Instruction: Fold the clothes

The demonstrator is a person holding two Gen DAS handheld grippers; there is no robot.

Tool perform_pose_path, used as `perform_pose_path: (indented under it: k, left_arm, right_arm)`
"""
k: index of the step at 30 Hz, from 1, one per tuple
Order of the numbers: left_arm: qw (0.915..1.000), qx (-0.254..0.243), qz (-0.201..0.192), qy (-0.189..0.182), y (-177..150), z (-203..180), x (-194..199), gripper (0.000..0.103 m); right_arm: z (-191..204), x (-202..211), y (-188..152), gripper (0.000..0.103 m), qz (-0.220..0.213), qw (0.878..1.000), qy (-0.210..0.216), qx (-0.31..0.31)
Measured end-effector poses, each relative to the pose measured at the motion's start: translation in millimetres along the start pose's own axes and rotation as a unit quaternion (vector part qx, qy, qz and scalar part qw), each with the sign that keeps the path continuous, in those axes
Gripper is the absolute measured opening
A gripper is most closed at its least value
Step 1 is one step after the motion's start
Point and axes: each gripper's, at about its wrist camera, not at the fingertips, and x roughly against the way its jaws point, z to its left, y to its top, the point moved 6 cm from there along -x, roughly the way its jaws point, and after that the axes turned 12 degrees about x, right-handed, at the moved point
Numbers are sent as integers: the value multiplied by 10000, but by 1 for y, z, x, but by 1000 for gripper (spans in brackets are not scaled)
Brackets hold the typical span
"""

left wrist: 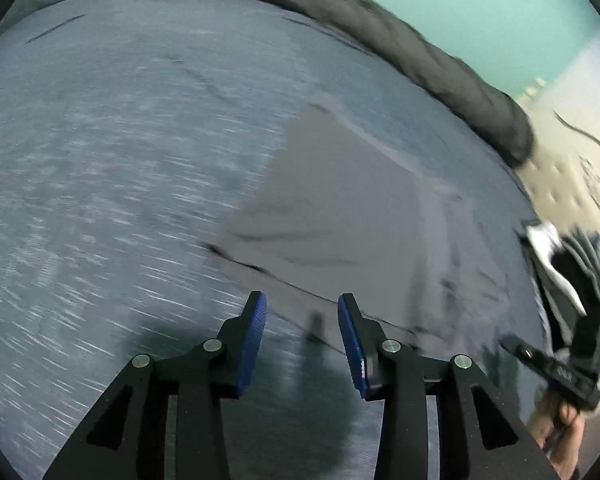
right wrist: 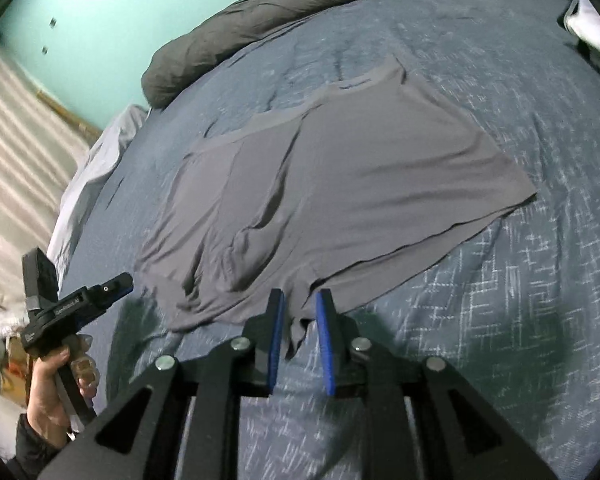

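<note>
Right wrist view shows grey shorts (right wrist: 332, 184) spread flat on the blue bedspread (right wrist: 500, 280). Right tongs (right wrist: 300, 312) stand apart around a hanging fold at the near edge. Left tongs (left wrist: 302, 312), also apart, hover beside the garment's edge. Dark duvet (right wrist: 260, 12) lies beyond.

The left wrist view is smeared by motion: the bed cover (left wrist: 100, 168) shows only streaks, and the gray shorts (left wrist: 340, 208) lose their edges. The right gripper (left wrist: 556, 368) is cut off by the frame's rim, so how its jaws stand cannot be told there.
</note>
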Motion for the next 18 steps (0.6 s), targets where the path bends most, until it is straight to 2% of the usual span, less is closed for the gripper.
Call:
perform_pose_path:
  k: [8,17,18]
  left_arm:
    - [9993,240,-208,182,22,24,-13,41]
    - [9994,176,-283,31,34,27,-20,40]
    - [9994,184,-290,1,35,27,-21,33]
  right_arm:
    - [3,-4,8,16,-262,9996,57,-2]
    - [-9,2,11,16,-500,9986,-61,-170]
    - [-12,5,11,16,-545,9983,-86,-194]
